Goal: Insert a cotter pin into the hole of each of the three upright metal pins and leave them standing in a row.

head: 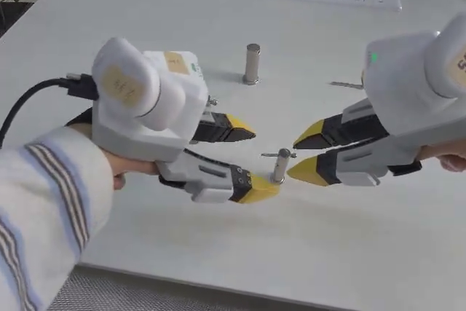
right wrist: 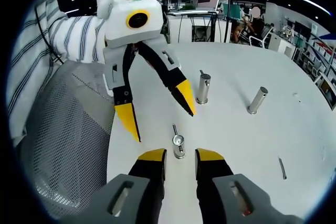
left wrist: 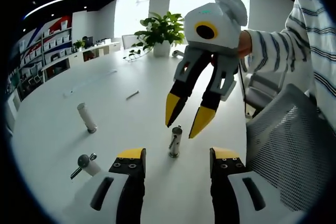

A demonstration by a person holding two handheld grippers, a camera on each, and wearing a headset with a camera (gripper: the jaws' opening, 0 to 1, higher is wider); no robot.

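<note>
the right claw (head: pixel 293 156) is open a little and holds nothing. the left claw (head: pixel 258 159) is open wide, also empty. right between their tips stands a metal pin (head: pixel 280 169), straight up, with a cotter pin (head: pixel 275 155) lying flat through its top. far behind it stands a bare pin (head: pixel 252 63). a loose cotter pin (head: pixel 346 85) lies flat on the table (head: pixel 218 253) at the far right, nearer the right claw, so i think that claw should fetch it.
</note>
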